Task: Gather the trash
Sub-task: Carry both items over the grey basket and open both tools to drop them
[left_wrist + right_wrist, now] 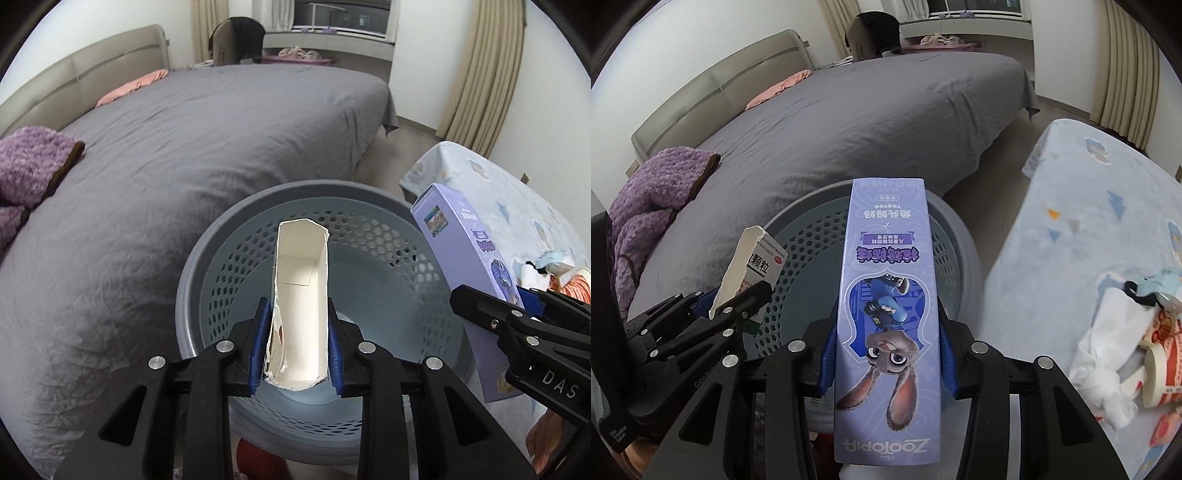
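Both grippers tilt steeply downward, side by side above the grey perforated basket (207, 280) beside the bed (184, 147). The left gripper (297, 350) is clamped on a torn white carton (301, 295); the right gripper (886, 354) is clamped on a purple toothpaste box (888, 277), both held over the basket's opening.

Left tool (297, 354): clamped on a torn white carton (301, 295), held over a grey perforated basket (207, 258). Right tool (517, 314): gripped a purple box (454, 236) at the basket's rim. Behind: bed (184, 147), purple blanket (29, 162), blue-clothed counter (480, 184).
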